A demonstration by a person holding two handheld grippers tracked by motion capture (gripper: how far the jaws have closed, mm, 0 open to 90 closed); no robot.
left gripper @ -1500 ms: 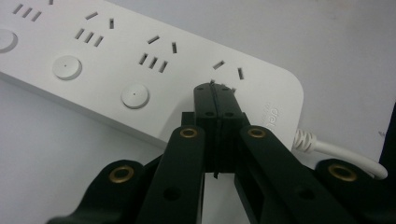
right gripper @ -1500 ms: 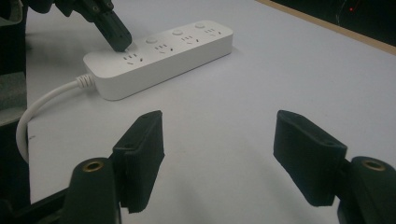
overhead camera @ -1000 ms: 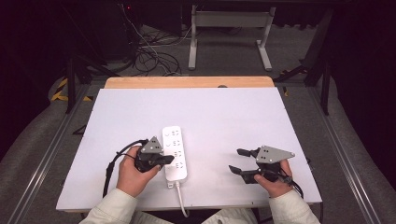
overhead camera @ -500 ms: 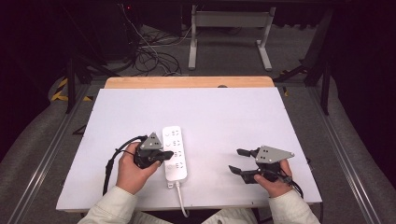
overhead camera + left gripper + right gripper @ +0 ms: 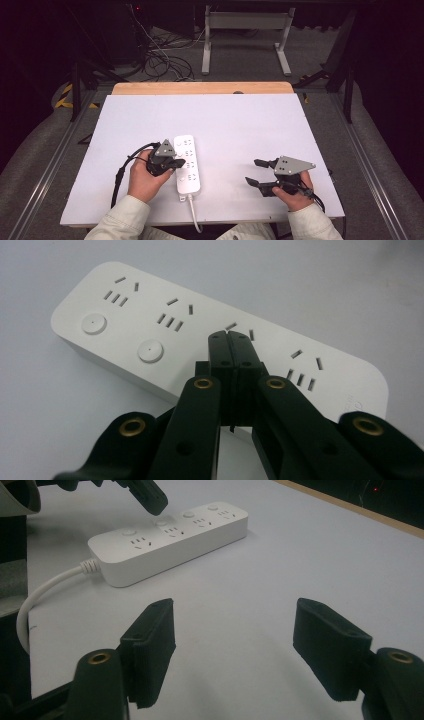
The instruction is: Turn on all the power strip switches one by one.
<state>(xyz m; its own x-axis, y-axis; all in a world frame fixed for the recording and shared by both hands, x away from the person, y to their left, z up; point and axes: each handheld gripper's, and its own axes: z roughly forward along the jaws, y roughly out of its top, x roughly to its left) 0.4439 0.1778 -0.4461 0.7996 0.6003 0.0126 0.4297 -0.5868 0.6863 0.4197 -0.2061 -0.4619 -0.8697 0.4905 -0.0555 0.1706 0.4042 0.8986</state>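
White table [image 5: 240, 125], dark room. Left gripper [image 5: 231, 340] clenched, tips now nudged in over strip [image 5: 186, 162] buttons; I'd guess switch press coming. Right gripper [image 5: 261, 173] parked same spot, gaping, empty.

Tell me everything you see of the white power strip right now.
The power strip is a white, smooth plastic bar with rounded corners, lying flat on the table, long axis running away from the person. Its top carries four socket groups and round buttons beside them. A white cord leaves its near end. The shut left claw sits over the third button; actual contact is hidden.
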